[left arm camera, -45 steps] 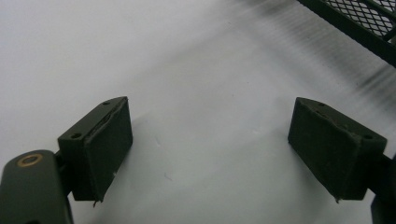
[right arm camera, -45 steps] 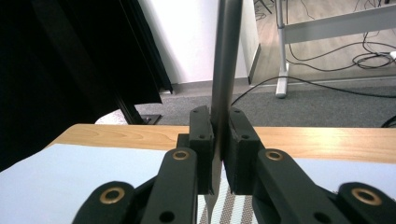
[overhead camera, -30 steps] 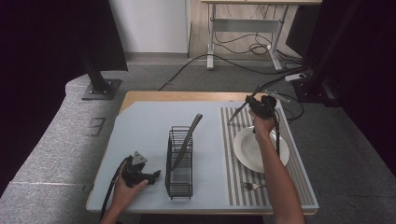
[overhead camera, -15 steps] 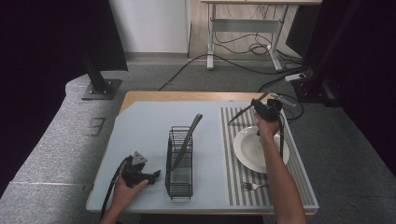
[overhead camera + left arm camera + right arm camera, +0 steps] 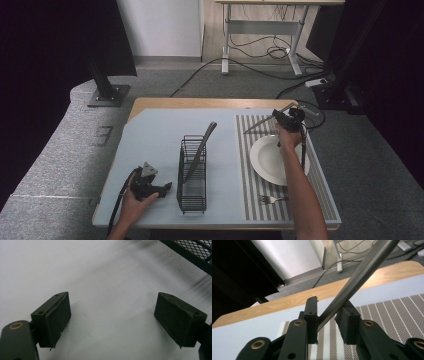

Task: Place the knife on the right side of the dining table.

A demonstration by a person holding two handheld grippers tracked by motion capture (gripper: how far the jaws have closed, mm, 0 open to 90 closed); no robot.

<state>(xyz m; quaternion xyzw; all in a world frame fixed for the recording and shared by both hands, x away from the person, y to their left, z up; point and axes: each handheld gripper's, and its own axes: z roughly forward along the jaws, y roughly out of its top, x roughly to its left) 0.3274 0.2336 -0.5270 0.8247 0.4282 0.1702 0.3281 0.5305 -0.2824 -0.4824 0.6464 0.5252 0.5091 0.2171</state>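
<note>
Cutlery handling, taken from the high view first. Near the far right corner of the table point(image 5: 150, 130), over the far edge of the striped placemat point(image 5: 320, 200): right gripper point(image 5: 280, 118), raised, with a slim metal utensil point(image 5: 256, 126) clamped and slanting down toward the table's middle, clear of the surface. Just nearer on the placemat, a white plate point(image 5: 272, 160); by the placemat's near edge, a fork point(image 5: 272, 199). At the table's centre, a black wire rack point(image 5: 192, 175) with a dark utensil point(image 5: 202, 145) leaning out toward the far edge. At the near left corner, left gripper point(image 5: 162, 189), resting low, well apart from the work.

Left gripper view: left gripper point(image 5: 112, 320) with jaws wide, nothing between them but bare table point(image 5: 75, 265); a corner of the rack point(image 5: 192, 252) at the top right.

Right gripper view: right gripper point(image 5: 328, 322) with jaws narrow on the metal utensil point(image 5: 362, 272), gripped close to one end and crossing the pads at a steep slant. Pressed plainly against one pad; contact with the other harder to read. Placemat point(image 5: 392, 312) below.

Likely trouble from here: pivoting or slipping in so small and slanted a hold, brought on by the long overhang and any quick swing. Also possible: clipping the plate rim or the rack wires with the free tip, or dropping onto the plate if loosened too high.
</note>
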